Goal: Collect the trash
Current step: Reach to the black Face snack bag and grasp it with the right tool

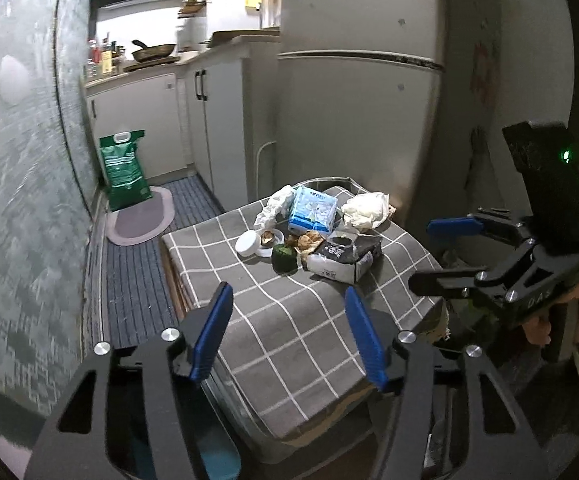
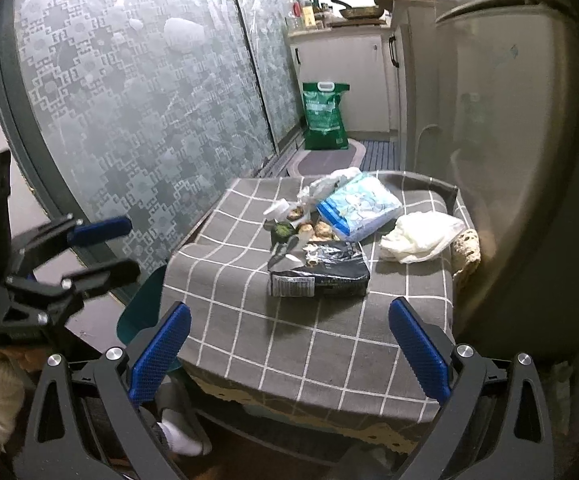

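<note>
1. Holding my left gripper (image 1: 287, 336) over the near edge of the table, I have its blue fingers spread wide with nothing between them.
2. My right gripper (image 2: 289, 348) hangs over the same near edge, its fingers also wide apart and empty; from the left wrist camera it shows off to the right side (image 1: 441, 252), clear of the cloth.
3. The grey checked tablecloth (image 2: 309, 332) covers the low table, which stands against the fridge (image 1: 361, 120).
4. The trash lies bunched at the far half of the cloth, well apart from both grippers: a black-and-white carton (image 2: 321, 272) nearest me, a blue tissue pack (image 2: 359, 210) behind it, and a crumpled white bag (image 2: 421, 236) just beside the pack on the fridge side.
5. A white lid (image 1: 248, 243), a green lump (image 1: 284, 258) and brownish scraps (image 1: 308, 241) sit touching or almost touching beside the carton.
6. A green sack (image 1: 125, 170) stands on the floor by the cabinets.
</note>
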